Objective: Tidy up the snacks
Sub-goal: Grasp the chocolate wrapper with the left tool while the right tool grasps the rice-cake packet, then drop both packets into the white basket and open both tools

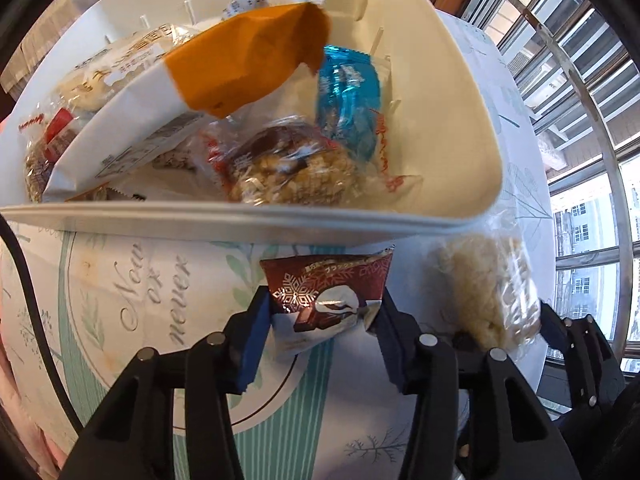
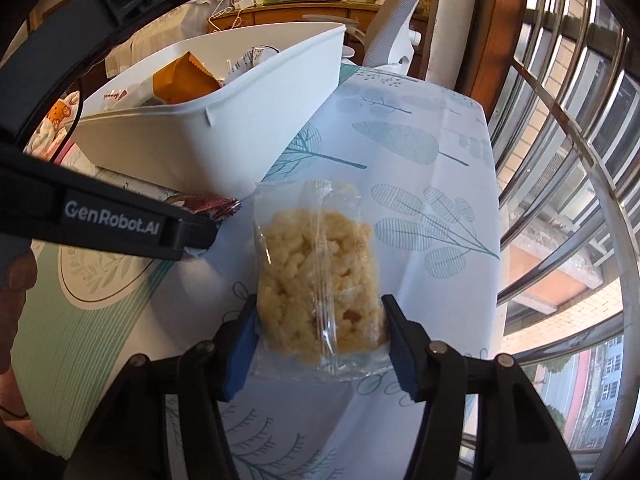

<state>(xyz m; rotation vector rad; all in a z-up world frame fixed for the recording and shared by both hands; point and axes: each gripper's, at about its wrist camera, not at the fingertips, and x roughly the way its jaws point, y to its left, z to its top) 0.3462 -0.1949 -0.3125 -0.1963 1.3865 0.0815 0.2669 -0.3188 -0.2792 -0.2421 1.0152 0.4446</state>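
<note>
- Left gripper (image 1: 326, 316) clenched on a dark red snowflake-printed snack packet (image 1: 326, 292), held just in front of the white bin's (image 1: 248, 216) near rim.
- Right gripper (image 2: 320, 340) closed around a clear bag of puffed rice snack (image 2: 320, 276), beside the bin's right corner, over the leaf-print tablecloth (image 2: 420, 152); lifted or resting there, hard to tell.
- Inside the bin: orange-and-white pouch (image 1: 224, 80), blue wrapper (image 1: 348, 100), 1 clear-wrapped oat bar (image 1: 288, 168).
</note>
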